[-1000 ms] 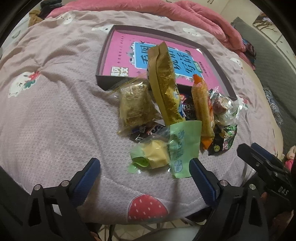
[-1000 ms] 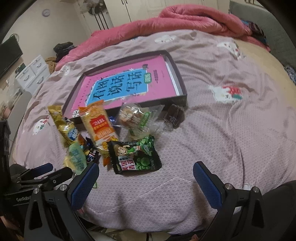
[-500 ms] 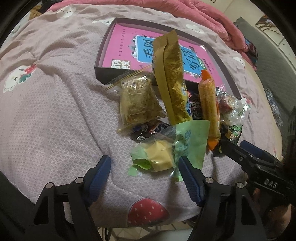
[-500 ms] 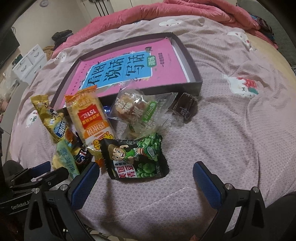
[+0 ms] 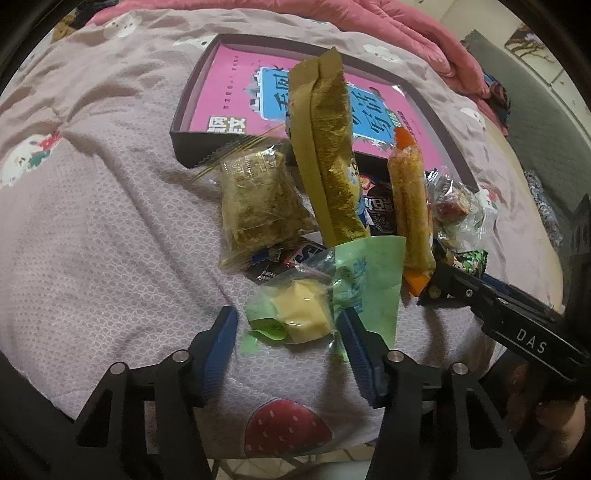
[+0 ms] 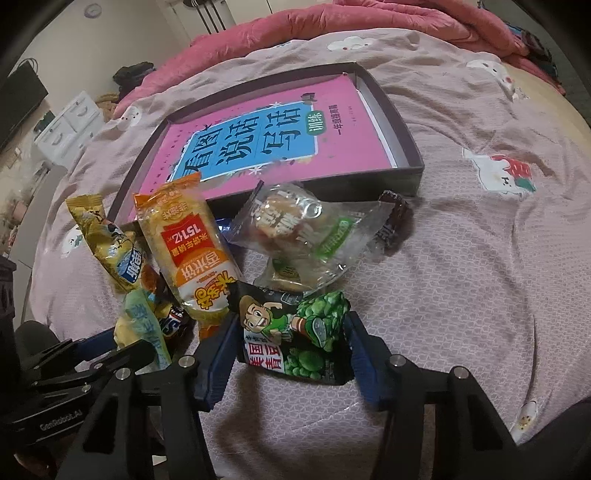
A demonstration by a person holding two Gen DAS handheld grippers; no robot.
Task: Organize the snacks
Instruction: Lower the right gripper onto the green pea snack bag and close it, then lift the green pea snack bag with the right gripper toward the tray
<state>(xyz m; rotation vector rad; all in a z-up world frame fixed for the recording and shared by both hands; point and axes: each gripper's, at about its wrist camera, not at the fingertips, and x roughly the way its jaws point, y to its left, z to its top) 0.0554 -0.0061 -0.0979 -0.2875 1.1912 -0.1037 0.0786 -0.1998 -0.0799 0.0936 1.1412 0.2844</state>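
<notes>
A heap of snack packets lies on the bed in front of a dark shallow box (image 5: 184, 144) (image 6: 410, 173) lined with a pink book. My left gripper (image 5: 288, 336) is open, its blue pads either side of a green packet holding a yellow cake (image 5: 306, 314). My right gripper (image 6: 291, 350) is open, its pads either side of a black green-pea packet (image 6: 295, 332). Nearby lie a gold packet (image 5: 328, 155) (image 6: 107, 243), an orange rice-cracker packet (image 5: 410, 206) (image 6: 188, 247), a clear brown-filled packet (image 5: 255, 203) and a clear candy bag (image 6: 303, 232).
The bed has a mauve patterned cover (image 5: 92, 221) (image 6: 480, 266) with a pink quilt (image 6: 332, 26) bunched at the far side. A small dark wrapped sweet (image 6: 395, 221) lies by the box corner. The right gripper's arm (image 5: 517, 325) shows at right in the left view.
Both grippers moved forward and down onto the heap. Their jaws narrowed, the left around the green cake packet, the right around the green-pea packet.
</notes>
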